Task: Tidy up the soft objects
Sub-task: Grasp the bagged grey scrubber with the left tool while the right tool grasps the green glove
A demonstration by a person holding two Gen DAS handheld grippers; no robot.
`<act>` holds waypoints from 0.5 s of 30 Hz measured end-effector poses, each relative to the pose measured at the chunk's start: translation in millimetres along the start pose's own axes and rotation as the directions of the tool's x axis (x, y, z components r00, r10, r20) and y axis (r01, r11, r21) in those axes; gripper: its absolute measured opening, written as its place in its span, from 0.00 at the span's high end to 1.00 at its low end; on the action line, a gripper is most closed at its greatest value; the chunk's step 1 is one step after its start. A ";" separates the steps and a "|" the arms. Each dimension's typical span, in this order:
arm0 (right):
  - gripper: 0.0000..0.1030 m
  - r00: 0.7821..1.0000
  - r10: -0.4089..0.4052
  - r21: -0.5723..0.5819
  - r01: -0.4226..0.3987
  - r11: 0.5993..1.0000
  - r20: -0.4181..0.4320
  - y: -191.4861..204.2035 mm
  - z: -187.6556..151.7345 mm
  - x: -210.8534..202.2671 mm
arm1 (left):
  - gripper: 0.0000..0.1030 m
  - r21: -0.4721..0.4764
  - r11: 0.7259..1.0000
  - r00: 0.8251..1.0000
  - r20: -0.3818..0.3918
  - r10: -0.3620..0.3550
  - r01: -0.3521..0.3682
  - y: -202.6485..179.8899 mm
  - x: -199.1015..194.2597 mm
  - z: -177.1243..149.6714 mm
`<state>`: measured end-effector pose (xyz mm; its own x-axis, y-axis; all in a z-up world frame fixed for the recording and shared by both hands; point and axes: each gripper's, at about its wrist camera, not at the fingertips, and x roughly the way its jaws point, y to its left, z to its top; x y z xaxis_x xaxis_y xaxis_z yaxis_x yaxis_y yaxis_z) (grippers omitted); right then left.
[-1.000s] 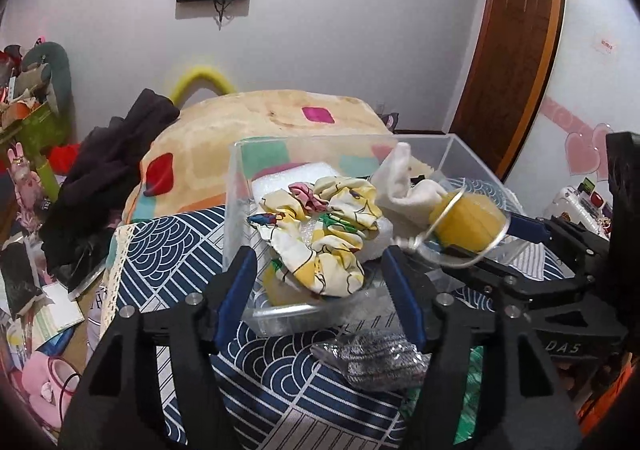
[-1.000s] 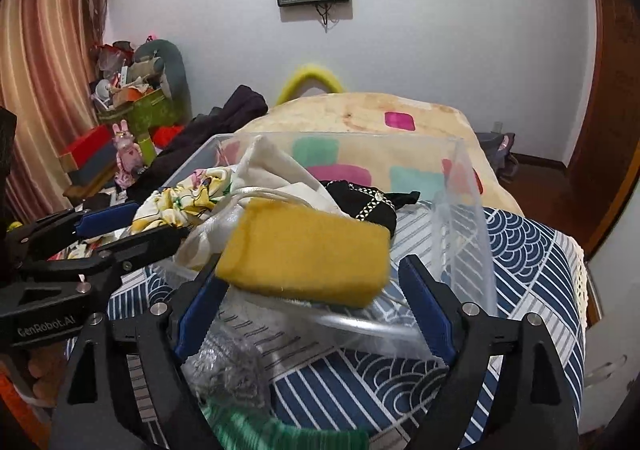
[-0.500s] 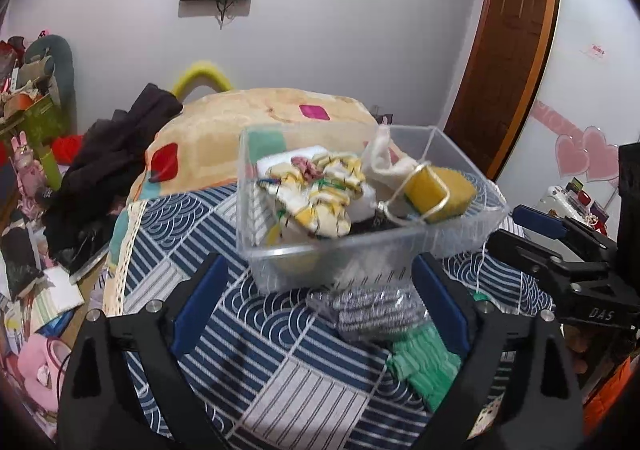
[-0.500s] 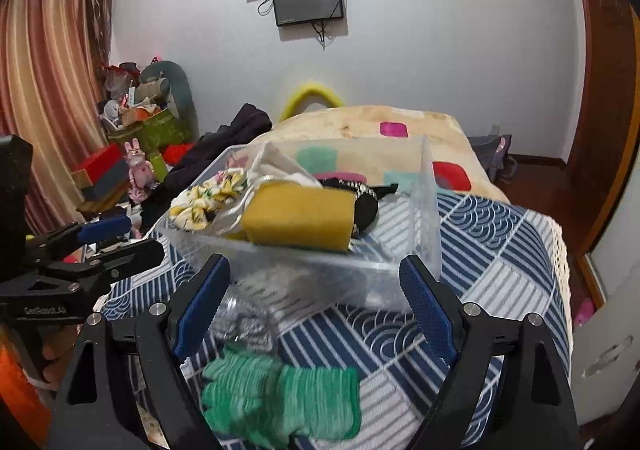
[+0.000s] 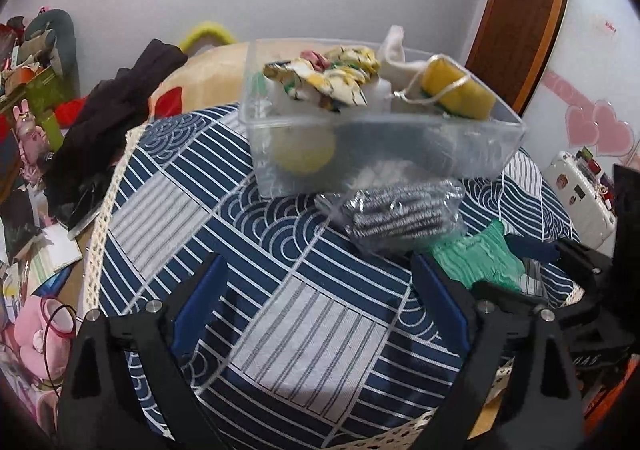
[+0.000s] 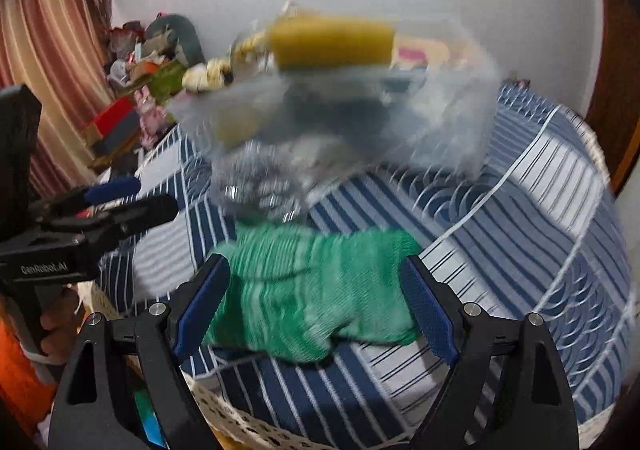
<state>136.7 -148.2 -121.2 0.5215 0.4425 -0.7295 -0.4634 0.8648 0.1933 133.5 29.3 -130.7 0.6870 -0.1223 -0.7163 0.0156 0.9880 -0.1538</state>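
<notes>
A clear plastic bin [image 5: 400,145] stands on the blue patterned table. It holds a yellow sponge [image 5: 460,91], a floral scrunchie [image 5: 328,75] and a white cloth [image 5: 394,47]. In front of it lie a bagged steel scourer [image 5: 400,213] and a green knitted cloth [image 5: 476,258]. My left gripper [image 5: 320,310] is open and empty over bare tablecloth. My right gripper [image 6: 316,306] is open with the green cloth [image 6: 312,290] between its fingers, not gripped. The right wrist view is blurred; the bin [image 6: 360,121] and sponge [image 6: 332,43] show behind.
The table's lace edge [image 5: 104,209] drops off at the left, with clutter and a pink toy [image 5: 36,334] on the floor. A bed with dark clothes [image 5: 116,105] lies behind. A white case [image 5: 580,193] stands at the right. A wooden door [image 5: 520,9] is at back right.
Both grippers have pulled back from the bin and lowered toward the table's near side. The sponge stays in the bin. The green cloth now sits between my right fingers.
</notes>
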 end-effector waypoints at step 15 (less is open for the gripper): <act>0.82 0.996 -0.074 -0.025 0.076 0.997 0.047 -10.4 -8.5 -6.2 | 0.08 0.081 0.996 0.999 -0.012 -0.043 0.044 -34.3 19.0 16.6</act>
<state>132.2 -162.0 -124.2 0.5876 0.3875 -0.7103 -0.4403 0.8897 0.1211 158.1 -5.4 -127.8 0.6768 -0.1662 -0.7172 0.1049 0.9860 -0.1296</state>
